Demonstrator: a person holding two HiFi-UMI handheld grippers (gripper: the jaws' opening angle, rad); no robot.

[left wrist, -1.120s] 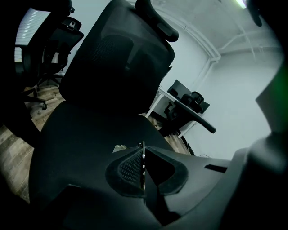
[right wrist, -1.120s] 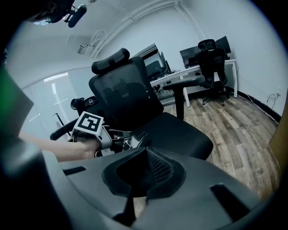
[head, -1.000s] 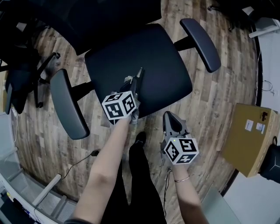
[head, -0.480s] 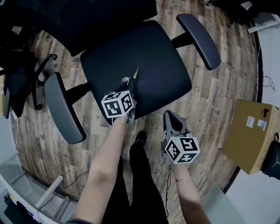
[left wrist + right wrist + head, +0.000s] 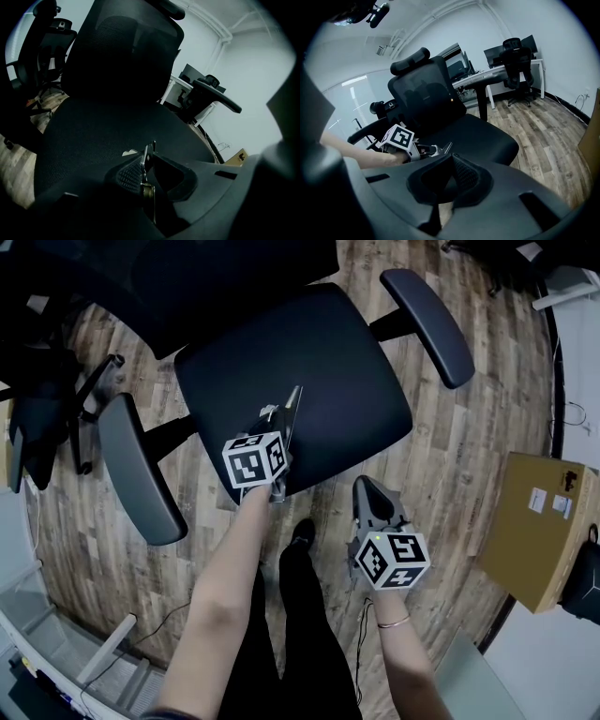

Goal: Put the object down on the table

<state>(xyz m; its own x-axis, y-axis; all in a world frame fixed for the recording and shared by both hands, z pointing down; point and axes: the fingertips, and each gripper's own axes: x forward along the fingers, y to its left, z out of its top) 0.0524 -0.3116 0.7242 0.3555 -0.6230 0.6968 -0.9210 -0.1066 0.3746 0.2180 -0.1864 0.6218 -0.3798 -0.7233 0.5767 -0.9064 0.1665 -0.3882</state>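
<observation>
Honestly I can't pick out a proper object anywhere. The closest thing is a small pale scrap (image 5: 130, 153) lying on the chair seat (image 5: 323, 357), just beside the tips of the left gripper (image 5: 149, 149). Only the left gripper view shows it, and I can't tell what it is. From the head view that spot is just dark fabric.

The left gripper's jaws are opening, with only a thin slit between them so far, and I see nothing pinched in that slit. The head view puts this gripper low over the near part of the seat, tips pointing toward the backrest (image 5: 126, 51).

The right gripper (image 5: 362, 486) hangs off the front edge of the seat, above the wood floor (image 5: 469, 446), and is well clear of the left one. In its own view the tongs are pressed together with nothing in them. That view also looks sideways at the left gripper over the seat, which the head view can't give me.

The head view gives the layout: an armrest (image 5: 427, 322) on each side of the seat and a cardboard box (image 5: 539, 535) off to the right. The right gripper view adds a desk (image 5: 506, 70) with monitors behind the chair.
</observation>
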